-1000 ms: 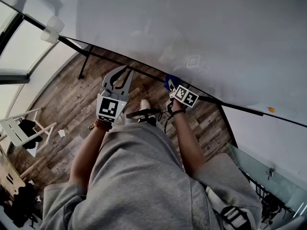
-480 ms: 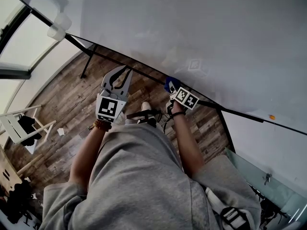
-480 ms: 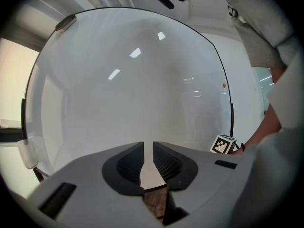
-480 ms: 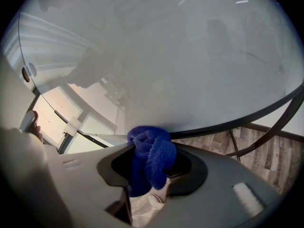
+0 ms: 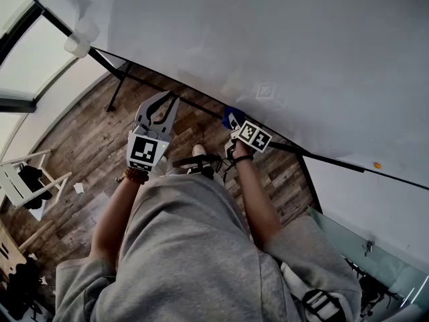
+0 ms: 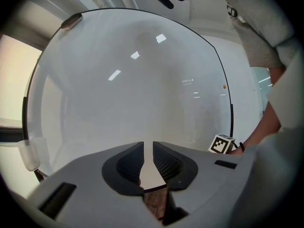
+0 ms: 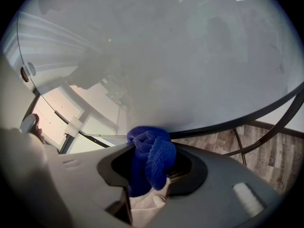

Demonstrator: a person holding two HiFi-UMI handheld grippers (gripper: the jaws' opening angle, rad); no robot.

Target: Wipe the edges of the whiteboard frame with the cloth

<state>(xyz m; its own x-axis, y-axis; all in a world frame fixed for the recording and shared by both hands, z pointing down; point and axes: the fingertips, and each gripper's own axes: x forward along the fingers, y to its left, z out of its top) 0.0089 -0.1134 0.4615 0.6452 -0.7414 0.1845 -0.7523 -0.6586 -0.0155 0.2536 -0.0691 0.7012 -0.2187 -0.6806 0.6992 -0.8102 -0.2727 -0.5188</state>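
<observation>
Whiteboard (image 5: 281, 39) fills the head view from 10 to 3 o'clock, with its black frame (image 5: 328, 158) running along the lower edge. Wood floor (image 5: 80, 139) is at 9 o'clock, with a white chair (image 5: 23, 180) at the far left and a black stand leg (image 5: 115, 89) near 10. Person's grey sweatshirt (image 5: 194, 247) blocks the bottom half. Right gripper (image 5: 231, 121), just above centre, is clamped on a bunched blue cloth (image 5: 232, 116) that presses against the frame's lower edge. Left gripper (image 5: 163, 102), at its 9 o'clock near the frame, has jaws a narrow slit apart, holding nothing.
</observation>
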